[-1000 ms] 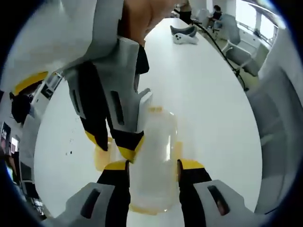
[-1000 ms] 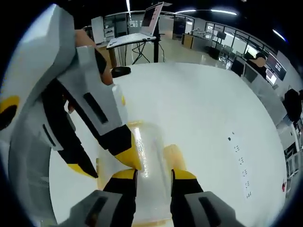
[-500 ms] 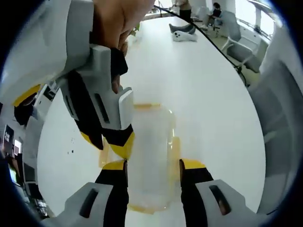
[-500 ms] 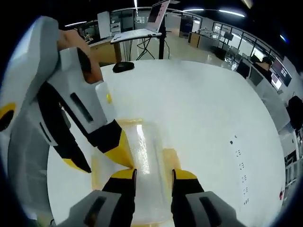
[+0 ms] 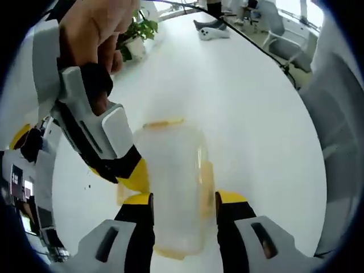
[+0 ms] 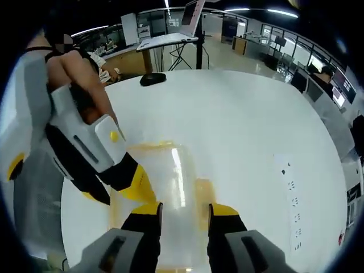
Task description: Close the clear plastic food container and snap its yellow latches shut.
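Observation:
The clear plastic container (image 5: 170, 182) lies on the white table (image 5: 250, 108) with its lid on and yellow latches (image 5: 206, 181) along its sides. My left gripper (image 5: 183, 199) hovers over it, jaws open, the container seen in the gap between them. In the left gripper view, the right gripper (image 5: 116, 170), held by a hand, reaches in from the left with one yellow tip at the container's left edge. In the right gripper view, my right gripper (image 6: 185, 208) is open above the container (image 6: 170, 182), and the left gripper (image 6: 116, 187) has one yellow tip by its left side.
A potted plant (image 5: 136, 34) and a white object (image 5: 213, 31) stand at the table's far end, with office chairs (image 5: 284, 25) beyond. A black object (image 6: 152, 78) lies near the table's far edge, a socket strip (image 6: 287, 190) to the right, a laptop stand (image 6: 182, 28) behind.
In both views the other gripper has slid left and lower, from over the lid to the container's left edge. Both cameras have tilted, showing more of the far table.

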Available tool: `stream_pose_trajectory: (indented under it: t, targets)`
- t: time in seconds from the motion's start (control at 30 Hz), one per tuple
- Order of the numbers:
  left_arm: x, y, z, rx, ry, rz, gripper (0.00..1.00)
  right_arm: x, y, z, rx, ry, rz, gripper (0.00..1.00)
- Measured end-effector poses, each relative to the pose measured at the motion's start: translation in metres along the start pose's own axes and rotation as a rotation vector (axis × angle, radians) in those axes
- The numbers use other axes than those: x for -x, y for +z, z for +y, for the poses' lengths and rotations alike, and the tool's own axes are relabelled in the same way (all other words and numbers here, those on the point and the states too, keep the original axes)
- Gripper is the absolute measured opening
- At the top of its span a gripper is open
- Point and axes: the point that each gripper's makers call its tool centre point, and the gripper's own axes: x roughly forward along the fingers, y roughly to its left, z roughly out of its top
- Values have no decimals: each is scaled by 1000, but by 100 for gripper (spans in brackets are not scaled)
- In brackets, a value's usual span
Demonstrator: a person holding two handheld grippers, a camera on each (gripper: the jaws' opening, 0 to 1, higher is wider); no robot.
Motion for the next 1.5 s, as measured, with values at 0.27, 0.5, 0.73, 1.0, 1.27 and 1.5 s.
stream_pose_trajectory:
  t: [0.27,0.5,0.73,1.0,1.27,1.5]
  targets:
    - [-3,-1,1,-19,49,23,41,-2,0,1,6,45,36,26]
    - [-5,-2,1,-13,73,32,41,-4,-1,2,-7,76,67,26]
    - [-7,-3,3,-8,95,53,39,-6,-1,2,10,102,109,25]
    - [-8,-3,4,10,122,56,34,-8,2,-8,-7,148,186,12]
    - [-9,-2,7,-14,106,41,35,-8,0,-6,-1,192,235,13]
    - [-8,-2,7,5,121,49,34,-15,-4,7,-77,265,207,22]
